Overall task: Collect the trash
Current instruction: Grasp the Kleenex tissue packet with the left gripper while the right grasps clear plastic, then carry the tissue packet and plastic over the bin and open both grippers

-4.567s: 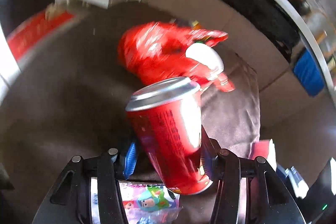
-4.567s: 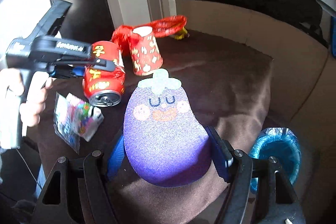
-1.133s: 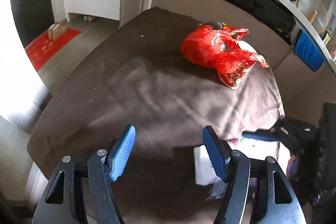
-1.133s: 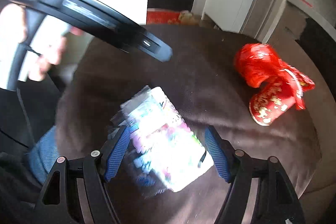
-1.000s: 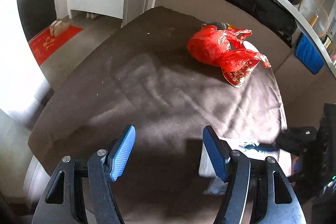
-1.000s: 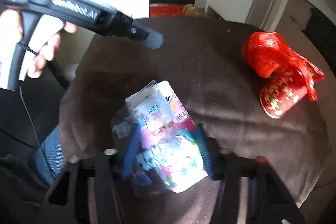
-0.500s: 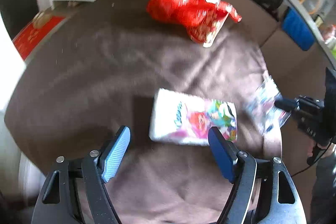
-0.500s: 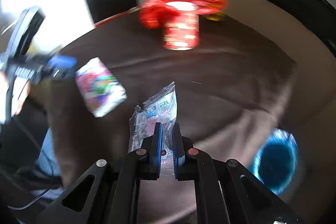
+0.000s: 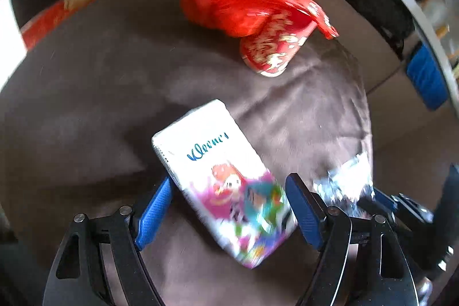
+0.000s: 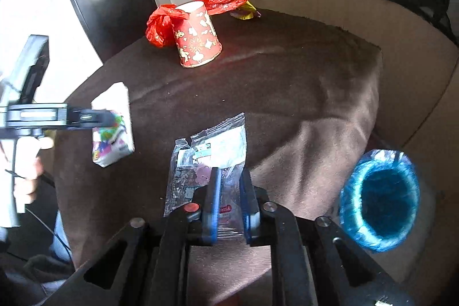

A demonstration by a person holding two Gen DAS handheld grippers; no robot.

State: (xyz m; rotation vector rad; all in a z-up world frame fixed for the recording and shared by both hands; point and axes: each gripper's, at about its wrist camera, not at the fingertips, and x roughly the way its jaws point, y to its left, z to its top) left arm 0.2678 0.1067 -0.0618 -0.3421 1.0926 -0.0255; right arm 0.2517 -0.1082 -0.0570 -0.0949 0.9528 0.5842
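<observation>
Left wrist view: left claw (image 9: 228, 210) spread wide around a tissue pack (image 9: 221, 177) lying on the brown-covered table (image 9: 86, 82); pads not pressing.
Right wrist view: right claw (image 10: 229, 201) narrow, jaws opening, a clear wrapper (image 10: 210, 151) between the pads; grip appears to be loosening.
Bin: blue-lined bin (image 10: 378, 198) beside the table, just right of the right claw; contents too dark to tell.
Left to collect: tissue pack, wrapper, overturned red paper cup (image 10: 198, 37) and red plastic bag (image 10: 160, 25) touching it at the far edge.
Progress: looks midway; nothing visibly binned.
</observation>
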